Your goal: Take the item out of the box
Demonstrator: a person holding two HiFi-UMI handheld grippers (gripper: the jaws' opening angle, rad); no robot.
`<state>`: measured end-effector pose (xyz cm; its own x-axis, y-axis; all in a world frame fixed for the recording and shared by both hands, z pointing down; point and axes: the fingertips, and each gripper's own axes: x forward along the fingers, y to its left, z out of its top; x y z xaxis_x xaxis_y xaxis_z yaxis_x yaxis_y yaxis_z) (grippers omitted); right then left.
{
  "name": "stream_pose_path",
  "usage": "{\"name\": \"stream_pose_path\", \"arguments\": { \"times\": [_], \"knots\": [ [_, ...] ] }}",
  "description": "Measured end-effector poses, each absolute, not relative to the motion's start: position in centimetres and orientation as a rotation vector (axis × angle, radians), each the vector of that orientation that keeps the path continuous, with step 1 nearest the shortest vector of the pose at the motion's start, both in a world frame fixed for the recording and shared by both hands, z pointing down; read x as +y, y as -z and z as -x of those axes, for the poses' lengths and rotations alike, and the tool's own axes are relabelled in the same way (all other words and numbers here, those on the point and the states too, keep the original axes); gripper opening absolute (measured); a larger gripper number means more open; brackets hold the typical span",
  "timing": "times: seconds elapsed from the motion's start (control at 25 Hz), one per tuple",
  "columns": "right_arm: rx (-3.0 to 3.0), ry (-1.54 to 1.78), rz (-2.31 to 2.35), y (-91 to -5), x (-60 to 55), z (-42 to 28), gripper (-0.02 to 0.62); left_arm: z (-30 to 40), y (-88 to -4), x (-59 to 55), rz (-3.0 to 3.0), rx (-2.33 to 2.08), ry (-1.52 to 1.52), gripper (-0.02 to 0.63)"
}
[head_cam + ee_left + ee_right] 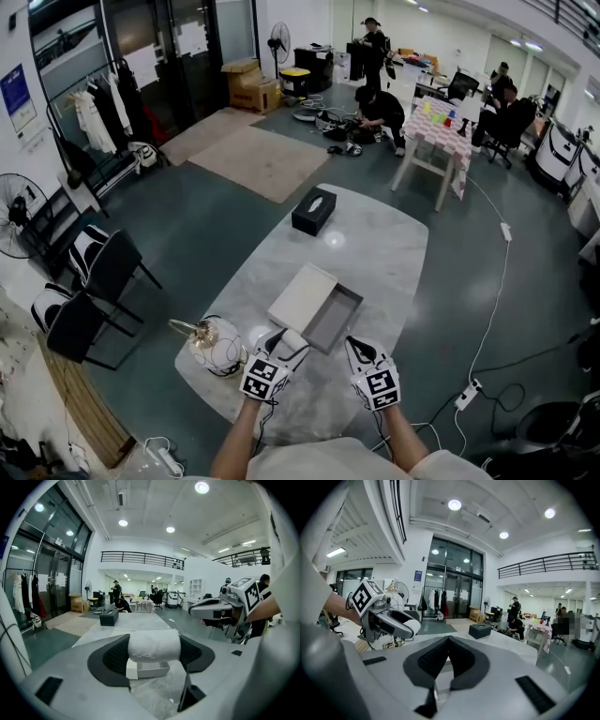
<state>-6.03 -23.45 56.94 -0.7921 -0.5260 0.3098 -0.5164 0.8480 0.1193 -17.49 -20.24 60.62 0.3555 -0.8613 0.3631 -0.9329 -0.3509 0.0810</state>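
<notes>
A shallow grey box lies open on the marble table, with its white lid beside it on the left. My left gripper hovers just short of the box's near corner, shut on a white rolled cloth that spans both pads. The box shows below the roll in the left gripper view. My right gripper hangs to the right of it, near the box's front edge. In the right gripper view its jaws meet with nothing between them.
A black tissue box stands at the table's far end. A wire-framed lamp-like object with cables sits at the near left edge. Black chairs stand left of the table. People work around a table far behind.
</notes>
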Motion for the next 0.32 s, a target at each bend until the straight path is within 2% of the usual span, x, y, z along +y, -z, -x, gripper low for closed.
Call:
{"name": "stream_pose_path", "arguments": {
  "times": [0.32],
  "knots": [
    [-2.691, 0.035, -0.782, -57.74, -23.93, 6.13, 0.002, 17.70, -61.17, -20.99, -2.351, -1.598, -0.381, 0.301]
  ]
}}
